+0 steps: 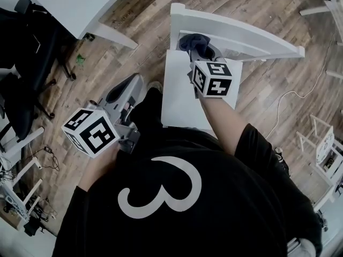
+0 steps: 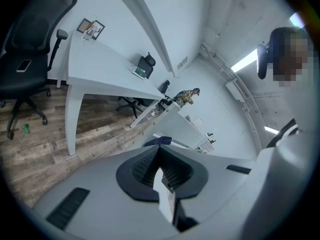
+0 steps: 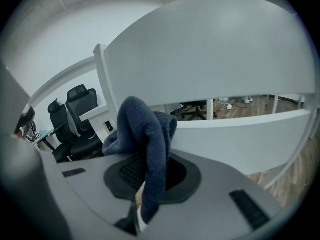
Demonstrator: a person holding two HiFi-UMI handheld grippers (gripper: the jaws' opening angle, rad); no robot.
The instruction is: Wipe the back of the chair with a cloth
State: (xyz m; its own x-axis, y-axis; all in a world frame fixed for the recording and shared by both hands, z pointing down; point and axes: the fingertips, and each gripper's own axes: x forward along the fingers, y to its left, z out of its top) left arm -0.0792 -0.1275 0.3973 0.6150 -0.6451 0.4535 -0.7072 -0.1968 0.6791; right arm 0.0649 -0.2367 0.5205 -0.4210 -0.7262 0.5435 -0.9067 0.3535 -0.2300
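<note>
The white wooden chair (image 1: pixel 182 98) stands in front of me, its curved back rail (image 1: pixel 241 36) on the far side. My right gripper (image 1: pixel 201 51) is shut on a dark blue cloth (image 1: pixel 194 42), which it holds against the left part of the back rail. In the right gripper view the cloth (image 3: pixel 147 134) hangs bunched between the jaws, with the broad top rail (image 3: pixel 210 54) just behind it and a lower rail (image 3: pixel 245 134) beneath. My left gripper (image 1: pixel 130 87) hangs off to the chair's left over the floor. Its pads (image 2: pixel 150 166) are together with nothing between them.
A white desk (image 1: pixel 80 4) stands at the far left with black office chairs (image 1: pixel 21 52) beside it. A cable (image 1: pixel 292 98) runs over the wooden floor to the right of the chair. White frames (image 1: pixel 321 143) stand at the right edge.
</note>
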